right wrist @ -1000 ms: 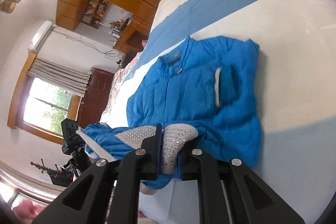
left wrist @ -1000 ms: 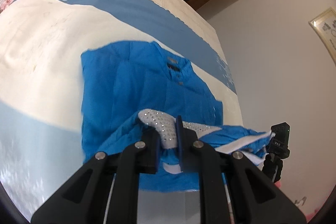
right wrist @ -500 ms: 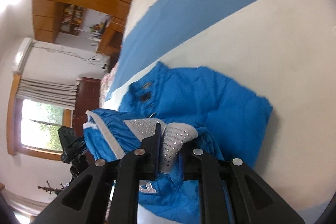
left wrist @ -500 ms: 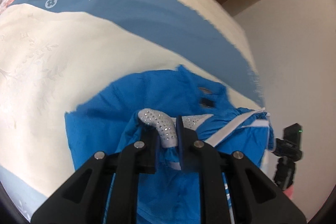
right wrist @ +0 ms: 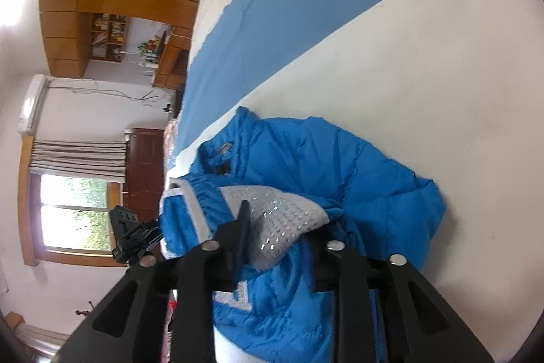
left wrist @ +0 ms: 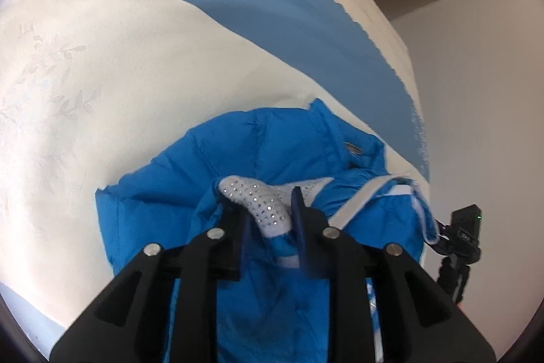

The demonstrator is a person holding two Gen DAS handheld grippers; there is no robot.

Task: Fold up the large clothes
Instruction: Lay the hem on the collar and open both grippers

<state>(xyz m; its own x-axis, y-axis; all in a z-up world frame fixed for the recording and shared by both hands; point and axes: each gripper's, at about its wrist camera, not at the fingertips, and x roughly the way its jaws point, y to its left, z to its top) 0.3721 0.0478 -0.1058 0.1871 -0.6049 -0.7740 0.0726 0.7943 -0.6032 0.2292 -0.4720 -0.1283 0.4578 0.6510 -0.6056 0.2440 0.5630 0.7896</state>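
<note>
The blue padded jacket (left wrist: pixel 272 152) is lying on the bed (left wrist: pixel 102 73), its lower half already brought up over the chest, so one fold is looking done. The left gripper (left wrist: pixel 272 220) and right gripper (right wrist: pixel 278 233) have just been opening, and are letting go of the grey studded hem (right wrist: pixel 282 220) lying loosely between their jaws. Whether the sleeves are tucked underneath is hard to tell; further folding is probably remaining.

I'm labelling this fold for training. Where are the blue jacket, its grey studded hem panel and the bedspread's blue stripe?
blue jacket (left wrist: pixel 272 142): left wrist view, upper body panel.
grey studded hem panel (right wrist: pixel 282 220): right wrist view, middle of the panel.
blue stripe (left wrist: pixel 272 9): left wrist view, mid-band on the bedspread.
</note>
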